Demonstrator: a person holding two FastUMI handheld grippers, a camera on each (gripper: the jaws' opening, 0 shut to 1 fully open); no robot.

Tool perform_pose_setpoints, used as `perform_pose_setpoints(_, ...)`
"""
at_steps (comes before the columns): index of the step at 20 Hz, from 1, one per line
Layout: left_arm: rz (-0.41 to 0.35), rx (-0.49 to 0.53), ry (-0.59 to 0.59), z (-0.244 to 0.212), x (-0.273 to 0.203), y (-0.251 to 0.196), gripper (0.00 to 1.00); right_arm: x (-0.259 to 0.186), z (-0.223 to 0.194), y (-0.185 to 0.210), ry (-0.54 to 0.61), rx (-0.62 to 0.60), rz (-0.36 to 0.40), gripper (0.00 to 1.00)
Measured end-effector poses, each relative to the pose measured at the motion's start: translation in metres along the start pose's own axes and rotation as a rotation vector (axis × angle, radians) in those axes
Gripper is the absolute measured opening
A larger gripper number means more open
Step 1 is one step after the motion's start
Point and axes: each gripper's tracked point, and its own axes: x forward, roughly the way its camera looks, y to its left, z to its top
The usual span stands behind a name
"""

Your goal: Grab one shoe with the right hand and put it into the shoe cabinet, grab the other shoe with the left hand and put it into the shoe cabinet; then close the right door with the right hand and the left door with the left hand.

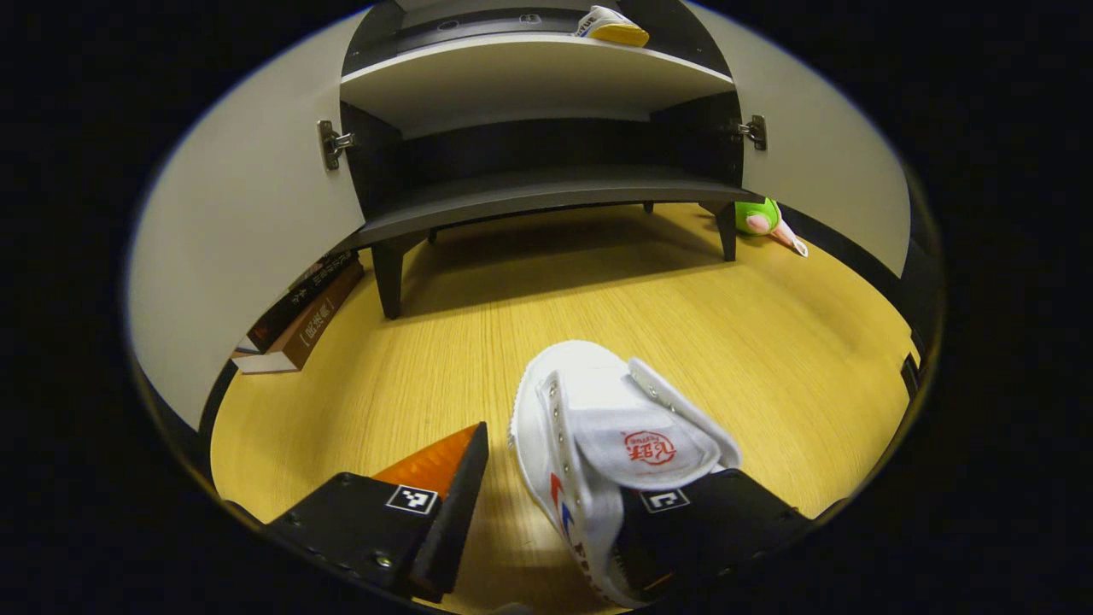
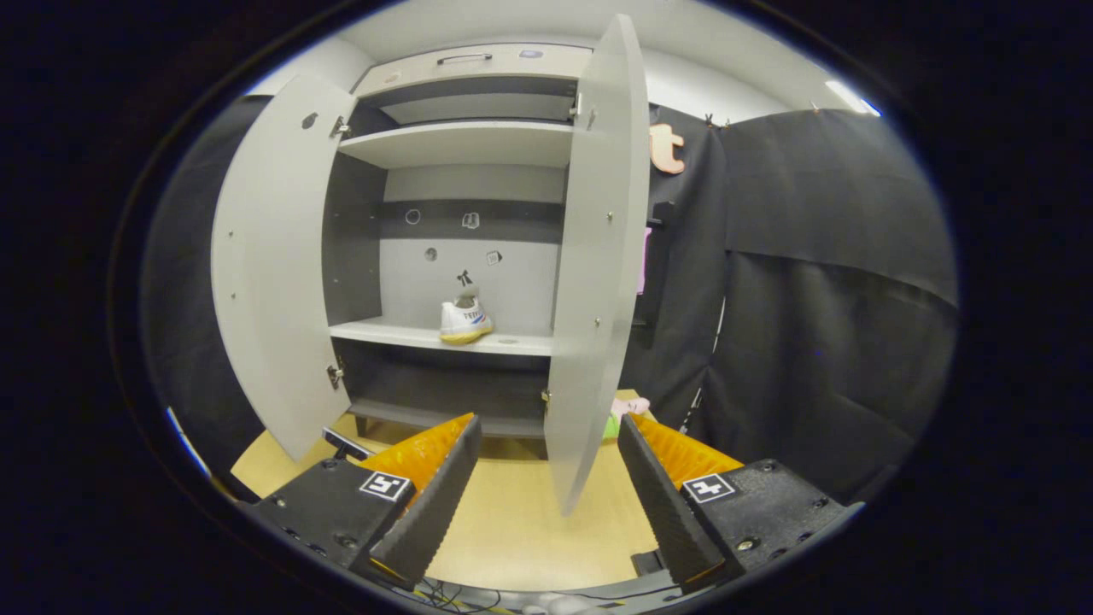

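A: Where's the shoe cabinet (image 2: 461,256)?
B: Back of the floor (image 1: 598,290), both doors swung out. One shoe (image 2: 464,320) on its middle shelf (image 2: 410,335).
A: Other shoe (image 1: 598,436)?
B: On the floor in front of the cabinet. Books (image 1: 299,320) lie left behind the left door (image 1: 248,239); a plush toy (image 1: 762,218) sits right, by the cabinet leg.
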Motion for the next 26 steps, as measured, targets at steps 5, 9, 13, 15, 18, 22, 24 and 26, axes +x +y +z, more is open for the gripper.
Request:
perform_pose_setpoints(5,0.051,-0.006,0.018,0.000,0.000,0.013,0.36,-0.002,0.000,-0.007,-0.001,0.015,-0.008,1.00)
perform_pose_setpoints(9,0.071,0.006,0.065,0.004,-0.007,0.017,0.17,-0.005,0.003,-0.008,-0.018,0.022,0.005,1.00)
perform_pose_setpoints(13,0.071,0.001,0.009,0.039,-0.038,0.019,0.14,-0.008,0.012,-0.009,-0.049,0.041,0.025,1.00)
perform_pose_setpoints(15,0.075,-0.002,-0.041,0.069,-0.058,0.019,0.14,-0.009,0.018,-0.010,-0.070,0.047,0.033,1.00)
perform_pose_setpoints(18,0.089,-0.013,-0.111,0.121,-0.091,0.023,0.14,-0.011,0.024,-0.011,-0.101,0.047,0.048,1.00)
perform_pose_setpoints(22,0.101,-0.043,-0.212,0.201,-0.131,0.031,0.14,-0.011,0.032,-0.011,-0.134,0.059,0.070,1.00)
perform_pose_setpoints(24,0.110,-0.035,-0.255,0.243,-0.145,0.035,0.14,-0.010,0.034,-0.011,-0.146,0.068,0.084,1.00)
perform_pose_setpoints(26,0.121,-0.028,-0.305,0.264,-0.166,0.037,0.14,-0.007,0.037,-0.011,-0.158,0.070,0.094,1.00)
